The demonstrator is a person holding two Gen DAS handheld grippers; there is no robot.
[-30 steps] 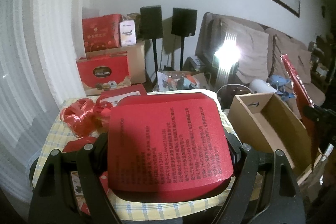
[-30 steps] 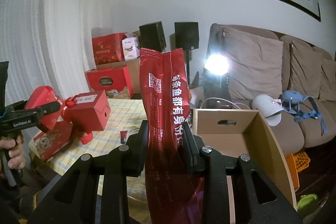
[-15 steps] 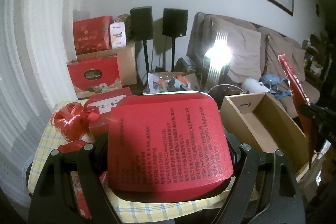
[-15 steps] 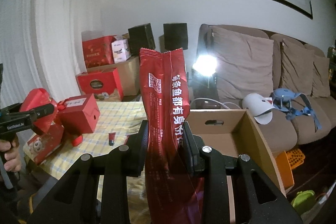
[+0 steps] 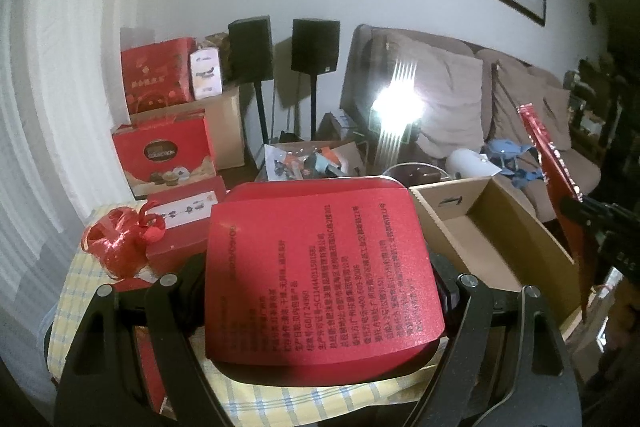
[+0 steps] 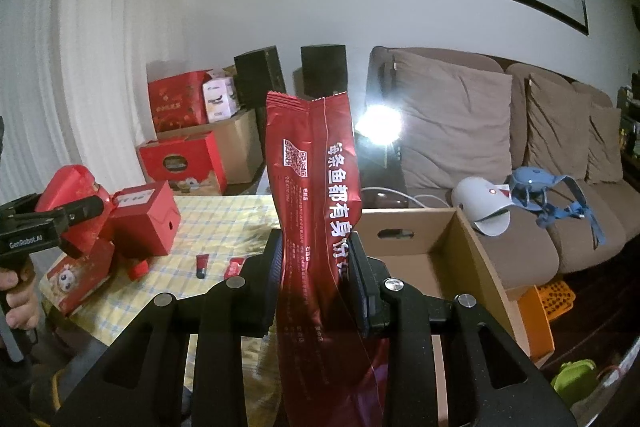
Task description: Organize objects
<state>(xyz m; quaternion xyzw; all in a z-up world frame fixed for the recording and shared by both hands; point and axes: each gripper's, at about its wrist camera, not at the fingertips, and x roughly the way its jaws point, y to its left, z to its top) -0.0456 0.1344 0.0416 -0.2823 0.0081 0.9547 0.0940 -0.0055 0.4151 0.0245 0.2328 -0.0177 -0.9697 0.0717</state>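
My left gripper (image 5: 320, 279) is shut on a wide flat red package (image 5: 316, 267) with black print, held above the table. The right wrist view shows that gripper (image 6: 72, 215) at the far left, a hand below it. My right gripper (image 6: 318, 267) is shut on a tall dark red snack pouch (image 6: 316, 163) that stands upright between the pads, in front of an open cardboard box (image 6: 472, 247). In the left wrist view, the pouch (image 5: 556, 163) and right gripper (image 5: 600, 223) sit at the right edge, beside the same cardboard box (image 5: 500, 227), whose visible floor is bare.
On the yellow checked tablecloth (image 6: 224, 223) lie a red gift box with a white label (image 6: 148, 215), a red ribbon bow (image 5: 116, 239) and a small tube (image 6: 201, 264). Stacked red boxes (image 5: 160, 151), two speakers, a bright lamp and a brown sofa (image 6: 520, 127) stand behind.
My left gripper has drifted slightly to the right with the red package, so the room has slid left in its view. Both grips are unchanged and the right gripper has barely moved.
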